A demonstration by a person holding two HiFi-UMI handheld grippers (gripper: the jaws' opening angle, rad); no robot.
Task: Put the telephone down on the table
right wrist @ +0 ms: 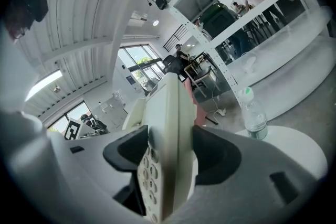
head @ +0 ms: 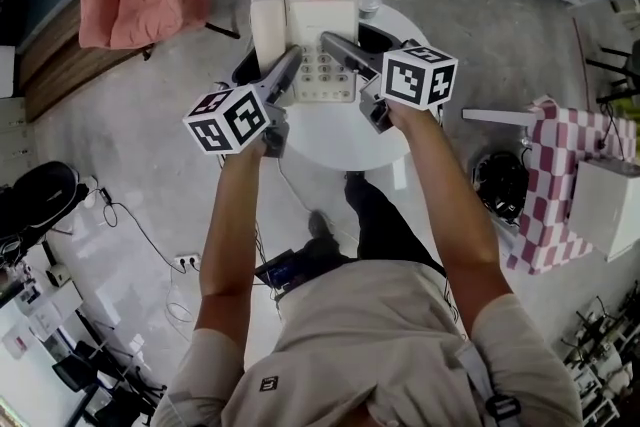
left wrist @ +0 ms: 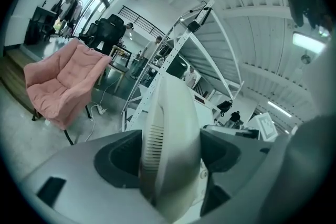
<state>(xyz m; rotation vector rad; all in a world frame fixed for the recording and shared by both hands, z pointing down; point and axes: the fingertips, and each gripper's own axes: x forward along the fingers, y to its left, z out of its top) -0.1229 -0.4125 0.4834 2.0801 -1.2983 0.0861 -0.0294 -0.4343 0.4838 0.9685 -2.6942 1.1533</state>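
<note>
- The telephone (head: 305, 40) was held above the round white table (head: 345, 143), apparently not yet set down.
- The left gripper (head: 288, 65) was clamped on its handset side, and the right gripper (head: 335, 43) on its keypad edge.
- Its long axis was pointed away from the person, with the table directly beneath; a level, joint lowering was judged necessary.

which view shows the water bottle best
The right gripper view: the water bottle stands upright on the white table, side-on, green cap clear. The head view shows it only small from above, beyond the telephone. The left gripper view does not show it.
</note>
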